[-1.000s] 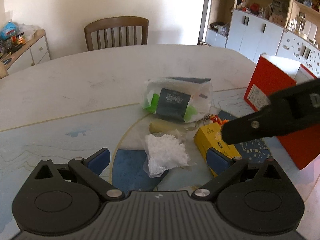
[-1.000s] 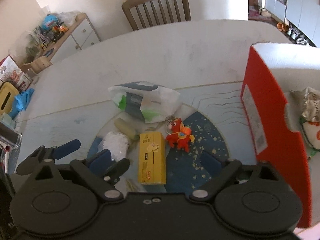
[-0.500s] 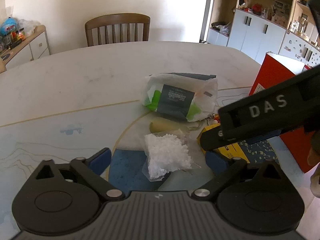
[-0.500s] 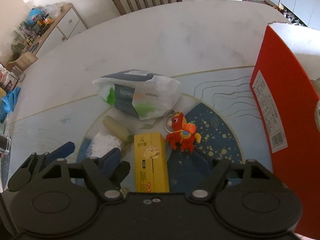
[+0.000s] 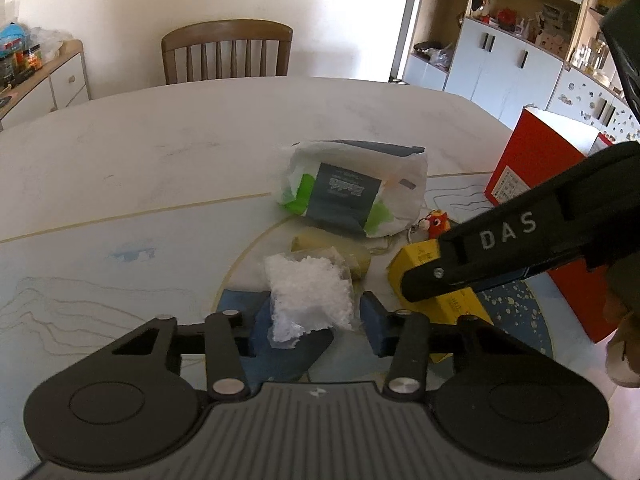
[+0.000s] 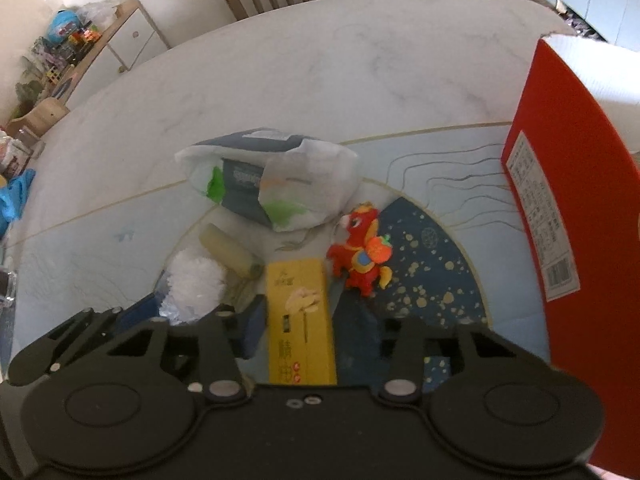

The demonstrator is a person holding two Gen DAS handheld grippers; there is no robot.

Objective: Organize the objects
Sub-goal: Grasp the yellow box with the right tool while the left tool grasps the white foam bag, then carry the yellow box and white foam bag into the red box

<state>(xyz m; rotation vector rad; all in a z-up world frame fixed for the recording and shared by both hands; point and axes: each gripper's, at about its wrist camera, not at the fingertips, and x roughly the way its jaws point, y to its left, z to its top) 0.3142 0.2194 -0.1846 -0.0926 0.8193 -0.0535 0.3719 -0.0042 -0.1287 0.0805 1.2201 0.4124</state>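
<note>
A clear bag of white granules (image 5: 308, 300) lies between the blue pads of my left gripper (image 5: 310, 320); the jaws are narrowed around it, with a small gap each side. A yellow box (image 6: 302, 320) lies between the pads of my right gripper (image 6: 308, 320), which straddles it, still open. A red toy horse (image 6: 362, 254), a pale yellow roll (image 6: 230, 250) and a white wipes pack (image 6: 276, 184) lie just beyond. My right gripper's arm (image 5: 520, 240) crosses the left wrist view over the yellow box (image 5: 424, 258).
An open red box (image 6: 560, 208) stands at the right on the round marble table (image 6: 320, 60). A wooden chair (image 5: 226, 52) stands at the far side. A sideboard (image 6: 100, 48) stands at the left, white cabinets (image 5: 500, 56) at the right.
Both grippers have moved down and forward. The left jaws have narrowed around the granule bag. The right jaws have narrowed and now straddle the yellow box.
</note>
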